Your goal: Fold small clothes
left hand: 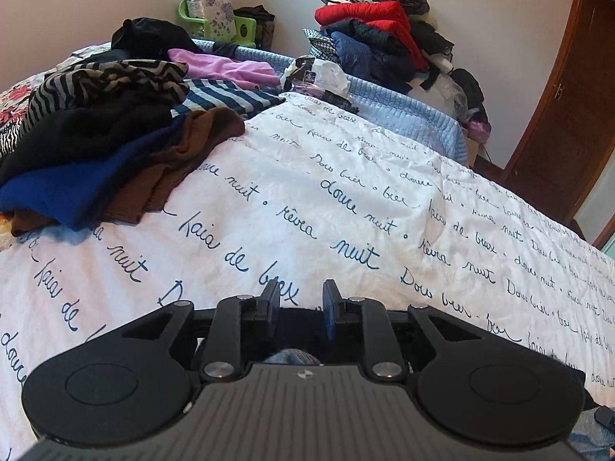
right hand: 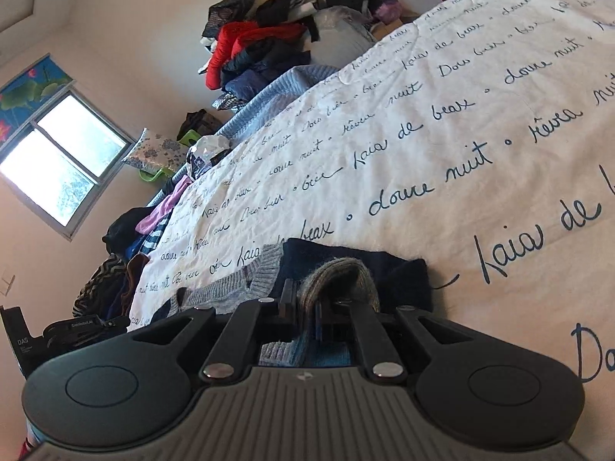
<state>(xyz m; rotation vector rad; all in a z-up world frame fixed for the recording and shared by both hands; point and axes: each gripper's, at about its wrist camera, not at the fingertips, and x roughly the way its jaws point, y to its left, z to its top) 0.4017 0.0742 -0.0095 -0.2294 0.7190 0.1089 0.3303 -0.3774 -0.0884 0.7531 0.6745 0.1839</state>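
Observation:
A small grey and navy knit sweater lies on the white bedspread with blue script. My right gripper is shut on a grey knit fold of the sweater, bunched between its fingers. My left gripper hovers low over the bedspread with a gap between its blue pads; a bit of grey knit shows beneath its body, but nothing sits between the fingertips.
A pile of unfolded clothes, black, blue, brown and striped, sits at the bed's left. A second heap with a red jacket stands beyond the far edge. A wooden door is at right. A window is on the wall.

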